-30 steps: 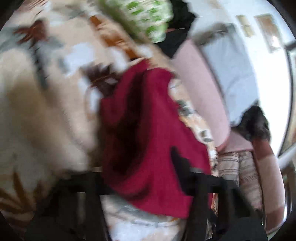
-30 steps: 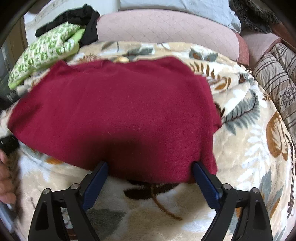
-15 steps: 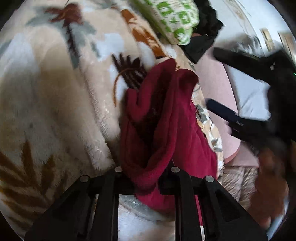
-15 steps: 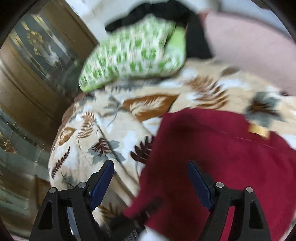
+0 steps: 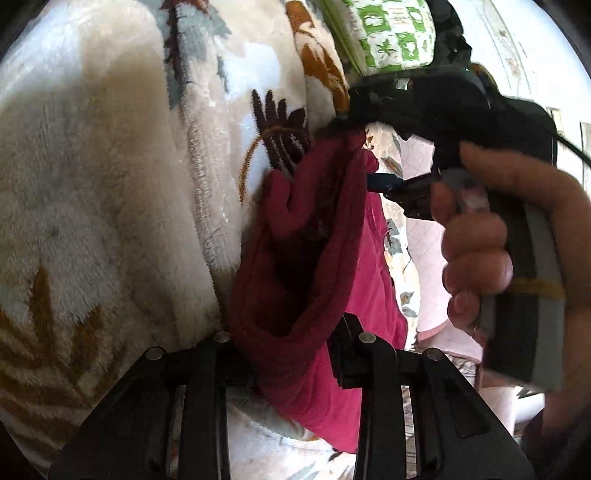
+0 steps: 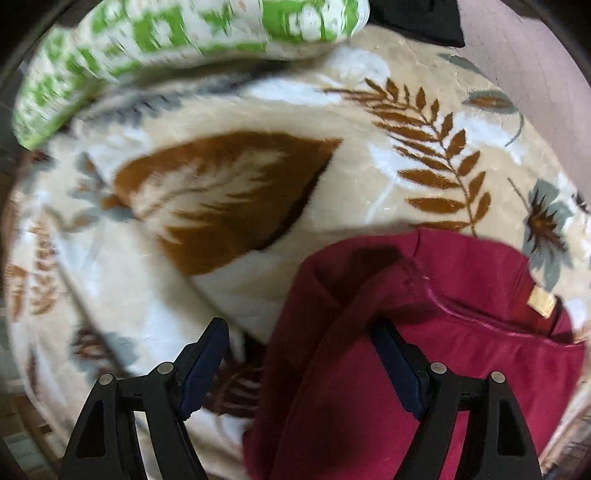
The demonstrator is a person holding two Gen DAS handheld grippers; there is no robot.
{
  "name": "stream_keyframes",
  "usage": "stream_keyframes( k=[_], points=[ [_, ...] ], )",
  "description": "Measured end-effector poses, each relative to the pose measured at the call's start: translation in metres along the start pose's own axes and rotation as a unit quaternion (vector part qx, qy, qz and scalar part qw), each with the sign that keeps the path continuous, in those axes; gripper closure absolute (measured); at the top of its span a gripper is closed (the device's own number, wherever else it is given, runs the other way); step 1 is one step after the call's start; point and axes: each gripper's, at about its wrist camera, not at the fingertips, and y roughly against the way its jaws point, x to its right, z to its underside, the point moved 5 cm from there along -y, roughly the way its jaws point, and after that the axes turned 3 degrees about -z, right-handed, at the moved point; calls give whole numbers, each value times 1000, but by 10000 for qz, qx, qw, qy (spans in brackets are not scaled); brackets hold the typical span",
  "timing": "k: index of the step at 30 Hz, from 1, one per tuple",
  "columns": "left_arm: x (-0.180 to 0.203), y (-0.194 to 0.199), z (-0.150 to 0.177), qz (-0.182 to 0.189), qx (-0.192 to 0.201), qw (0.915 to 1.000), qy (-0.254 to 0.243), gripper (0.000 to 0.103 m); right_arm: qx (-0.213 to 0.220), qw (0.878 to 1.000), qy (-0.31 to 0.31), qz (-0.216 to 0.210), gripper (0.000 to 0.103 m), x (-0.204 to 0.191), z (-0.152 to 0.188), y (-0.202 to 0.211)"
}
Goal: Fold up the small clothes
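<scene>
A dark red knit garment [image 5: 306,266] lies on a cream blanket with a leaf print [image 5: 110,184]. My left gripper [image 5: 284,343] is shut on a bunched edge of the garment. In the left wrist view my right gripper [image 5: 364,155], held by a hand, reaches the garment's far edge. In the right wrist view the right gripper [image 6: 303,354] is open, its blue pads [image 6: 203,354] straddling a raised fold of the red garment [image 6: 424,350]. A tan label [image 6: 541,301] shows near its neckline.
A green and white patterned pillow [image 6: 166,48] lies at the far side of the blanket [image 6: 258,184], also in the left wrist view [image 5: 391,33]. Black clothing [image 6: 417,18] lies beside it. A pink quilted headboard [image 6: 535,74] borders the bed.
The right gripper has swung left from the garment's near hem to its far left corner. The left gripper has closed on the bunched edge and holds it.
</scene>
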Motion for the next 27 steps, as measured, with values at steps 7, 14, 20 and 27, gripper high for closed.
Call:
stream_keyframes(
  k=[7,14,20,27],
  points=[
    [19,5,6,-220,153,9968,-757,94,505,9963,-176,-667,88,27,10,37],
    [62,19,36,-149,576,9830,-1735,96,925,9860,-474,-1305,90,90,29,75],
    [103,-2,92,104,399,9615,-2716,96,1127,9800,-753,-1454,90,164,65,102],
    [147,-35,156,203,164,9267,-3750,96,1388,9751,-1010,-1403,90,264,125,122]
  ],
)
